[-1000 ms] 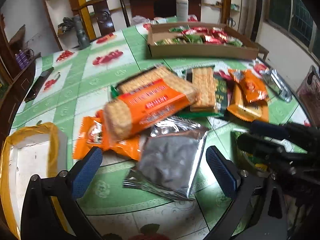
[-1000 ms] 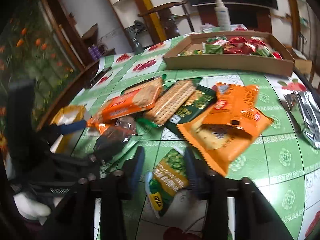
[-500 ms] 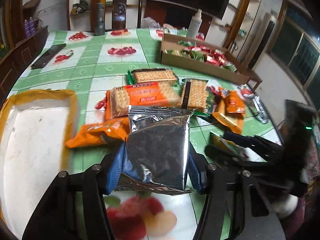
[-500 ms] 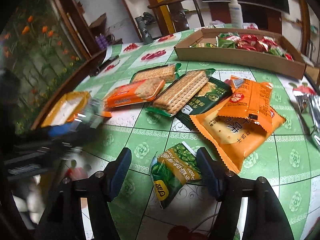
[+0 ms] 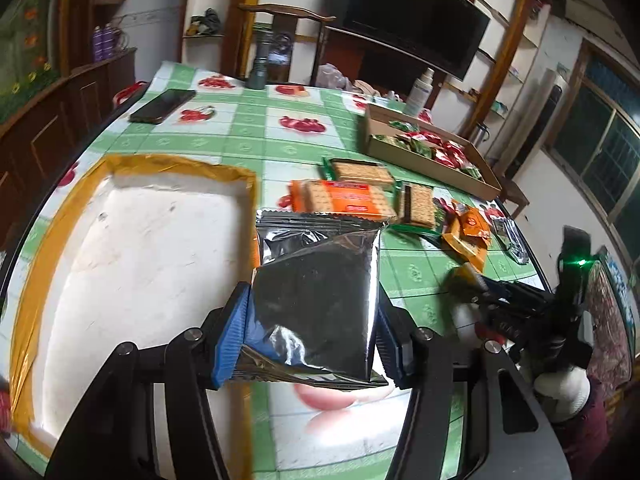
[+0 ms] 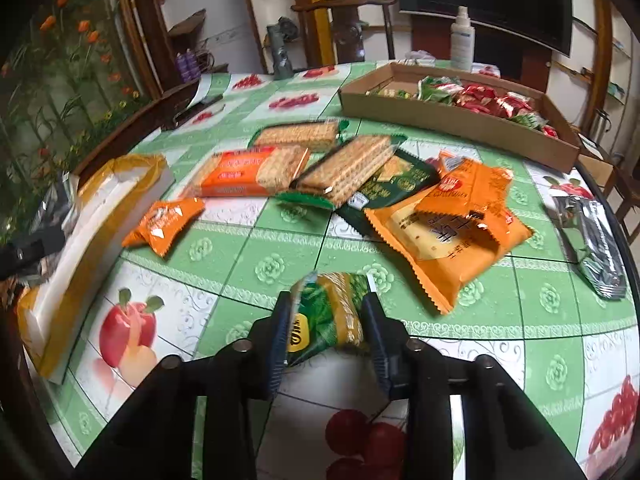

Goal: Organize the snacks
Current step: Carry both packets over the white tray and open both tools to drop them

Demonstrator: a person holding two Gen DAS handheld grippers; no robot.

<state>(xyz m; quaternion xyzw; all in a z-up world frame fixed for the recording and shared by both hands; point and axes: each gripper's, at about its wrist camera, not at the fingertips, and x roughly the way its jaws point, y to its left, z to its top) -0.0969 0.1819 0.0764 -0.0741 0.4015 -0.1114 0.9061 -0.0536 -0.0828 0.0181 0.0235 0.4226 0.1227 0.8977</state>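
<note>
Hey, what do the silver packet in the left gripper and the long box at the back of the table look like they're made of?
Silver packet: likely metallised plastic film, glossy; it mirrors light and creases sharply. Long box: looks like plain corrugated cardboard, matte brown, with raw folded walls.

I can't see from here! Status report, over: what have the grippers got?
Left gripper shut on silver packet, lifted beside white tray. Right gripper just closed on green packet. Nothing blocking.
</note>
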